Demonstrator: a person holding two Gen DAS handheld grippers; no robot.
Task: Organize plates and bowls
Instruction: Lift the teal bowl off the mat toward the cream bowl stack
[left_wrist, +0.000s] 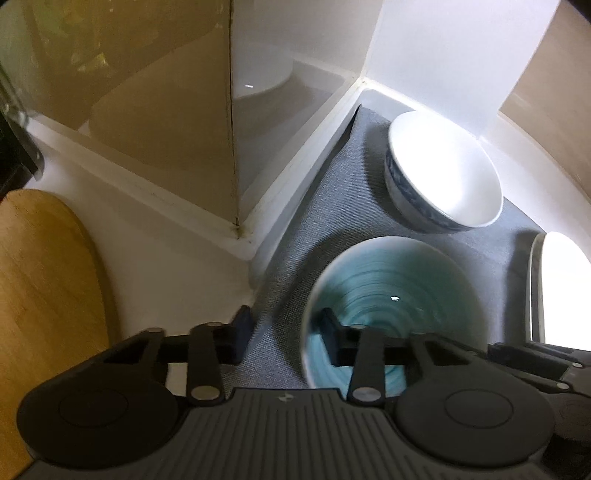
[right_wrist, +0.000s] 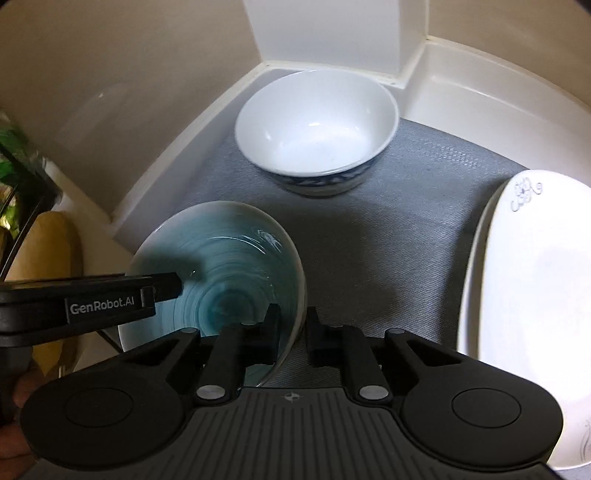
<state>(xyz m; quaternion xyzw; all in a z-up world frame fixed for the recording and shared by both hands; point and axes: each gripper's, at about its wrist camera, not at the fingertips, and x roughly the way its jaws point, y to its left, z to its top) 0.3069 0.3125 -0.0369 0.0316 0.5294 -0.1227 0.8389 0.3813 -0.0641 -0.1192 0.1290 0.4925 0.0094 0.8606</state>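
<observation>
Only the left wrist view shows the wooden board (left_wrist: 44, 280) at far left and a glass-fronted compartment (left_wrist: 177, 110). In it the left gripper (left_wrist: 288, 332) is open, its fingers wide apart astride the teal bowl's (left_wrist: 391, 295) left rim without clamping it. The right wrist view alone shows the right gripper (right_wrist: 293, 332) pinching the teal bowl (right_wrist: 221, 273) by its right rim, over the grey mat (right_wrist: 388, 236). Two bowls are visible: the teal one, and one white bowl (right_wrist: 317, 129) with a blue pattern behind it. One white plate (right_wrist: 528, 295) lies at the right.
</observation>
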